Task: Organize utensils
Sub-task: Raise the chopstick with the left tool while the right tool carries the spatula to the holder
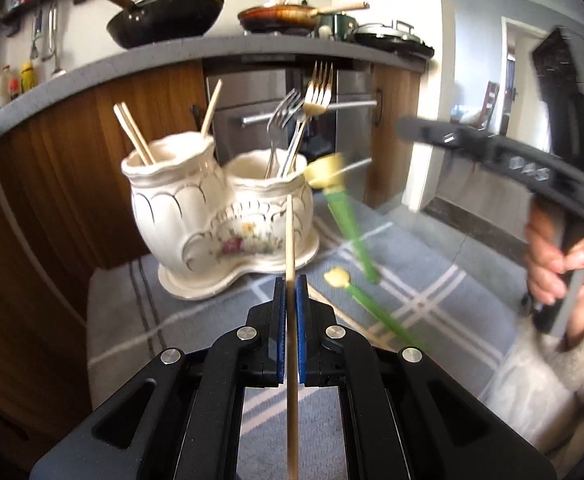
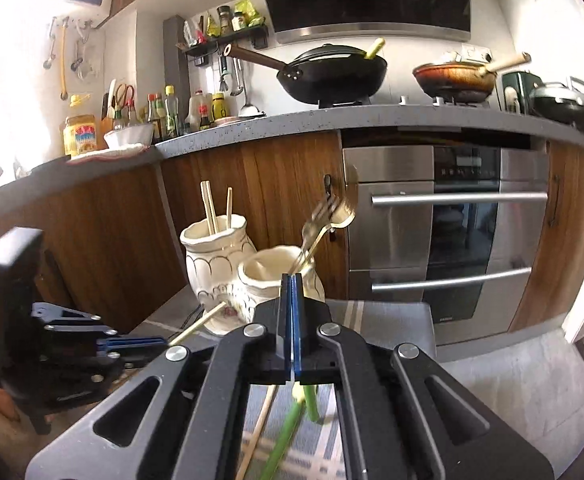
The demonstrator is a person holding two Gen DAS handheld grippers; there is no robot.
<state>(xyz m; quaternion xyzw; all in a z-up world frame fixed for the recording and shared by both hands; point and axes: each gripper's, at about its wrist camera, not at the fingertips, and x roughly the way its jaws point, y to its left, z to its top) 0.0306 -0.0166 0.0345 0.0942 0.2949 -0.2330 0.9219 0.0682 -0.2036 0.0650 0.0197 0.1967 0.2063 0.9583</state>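
A white double ceramic utensil holder point(image 1: 219, 216) stands on a grey checked cloth point(image 1: 432, 272). Its left pot holds three chopsticks point(image 1: 135, 136); its right pot holds forks point(image 1: 292, 136). My left gripper point(image 1: 290, 284) is shut on a wooden chopstick point(image 1: 289, 240), held upright in front of the holder. A green-handled spoon point(image 1: 344, 208) is blurred in the air beside the right pot; another green spoon point(image 1: 368, 300) lies on the cloth. My right gripper point(image 2: 292, 280) is shut on a green spoon handle point(image 2: 310, 400) just before the holder point(image 2: 227, 264). The left gripper's chopstick point(image 2: 199, 324) shows at left.
A wooden cabinet front point(image 2: 275, 200) and a steel oven point(image 2: 452, 232) stand behind the holder. The counter above carries a black wok point(image 2: 332, 72) and pans. A loose chopstick point(image 2: 259, 432) lies on the cloth under my right gripper.
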